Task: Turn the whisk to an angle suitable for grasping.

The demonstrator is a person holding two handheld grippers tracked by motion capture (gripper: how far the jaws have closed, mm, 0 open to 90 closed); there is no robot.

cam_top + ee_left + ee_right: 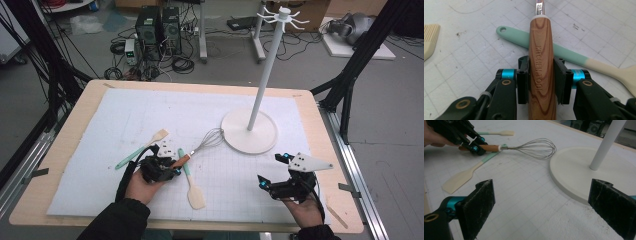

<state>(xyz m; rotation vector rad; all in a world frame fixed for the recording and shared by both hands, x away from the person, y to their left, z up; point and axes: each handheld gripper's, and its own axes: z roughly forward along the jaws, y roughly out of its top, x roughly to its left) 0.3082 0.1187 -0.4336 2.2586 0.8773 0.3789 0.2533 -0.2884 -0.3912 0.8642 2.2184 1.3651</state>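
Near the mat's left-centre, left gripper clamped on the whisk by its wooden handle, pads pressing both sides, wire head lying just short of the stand's round base; crossing under the handle, a mint spatula. Down at the near right edge, right gripper spread wide, holding nothing, bare mat ahead

One whisk, two spatulas, one white hook stand, two grippers.
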